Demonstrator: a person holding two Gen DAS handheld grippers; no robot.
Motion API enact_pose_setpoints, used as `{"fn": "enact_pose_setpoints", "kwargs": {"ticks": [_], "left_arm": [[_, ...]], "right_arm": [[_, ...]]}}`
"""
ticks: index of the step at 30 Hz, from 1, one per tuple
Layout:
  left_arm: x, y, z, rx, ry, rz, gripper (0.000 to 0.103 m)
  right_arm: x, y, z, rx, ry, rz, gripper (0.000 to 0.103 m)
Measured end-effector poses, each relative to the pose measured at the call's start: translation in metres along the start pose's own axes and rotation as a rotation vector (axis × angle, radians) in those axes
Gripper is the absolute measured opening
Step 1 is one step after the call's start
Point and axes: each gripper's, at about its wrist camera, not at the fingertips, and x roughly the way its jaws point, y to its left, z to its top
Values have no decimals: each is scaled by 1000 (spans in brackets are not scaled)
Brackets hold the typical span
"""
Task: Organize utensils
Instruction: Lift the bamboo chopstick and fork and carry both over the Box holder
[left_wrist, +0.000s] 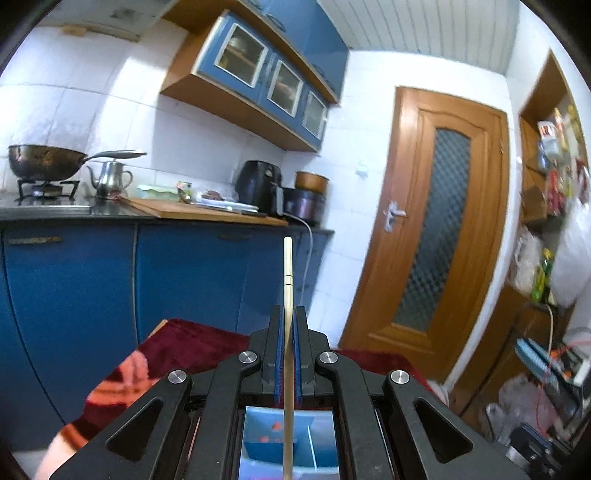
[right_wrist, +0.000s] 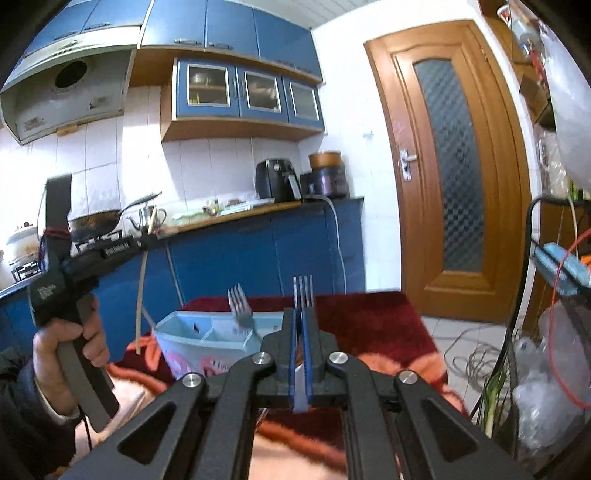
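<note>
Pale wooden chopstick (left_wrist: 288, 280) upright, off the table. Steel fork (right_wrist: 303, 291) tines-up; 2nd fork (right_wrist: 241, 306) stands in light-blue divided caddy (right_wrist: 207, 336).

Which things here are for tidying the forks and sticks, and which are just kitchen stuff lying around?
For the job:
- chopstick pinched in the left claw
- fork pinched in the right claw
- second fork standing in the pale blue holder

Just lying about:
- wok
- kettle
- cutting board
- air fryer
</note>
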Motion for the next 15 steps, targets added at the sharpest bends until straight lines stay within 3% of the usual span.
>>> {"fn": "enact_pose_setpoints", "kwargs": {"ticks": [10, 15], "left_arm": [[23, 8, 9, -80, -112, 75, 4], [35, 15, -1, -103, -117, 107, 4]], "right_arm": [[5, -7, 43, -16, -104, -52, 5], [23, -8, 58, -16, -113, -63, 5]]}}
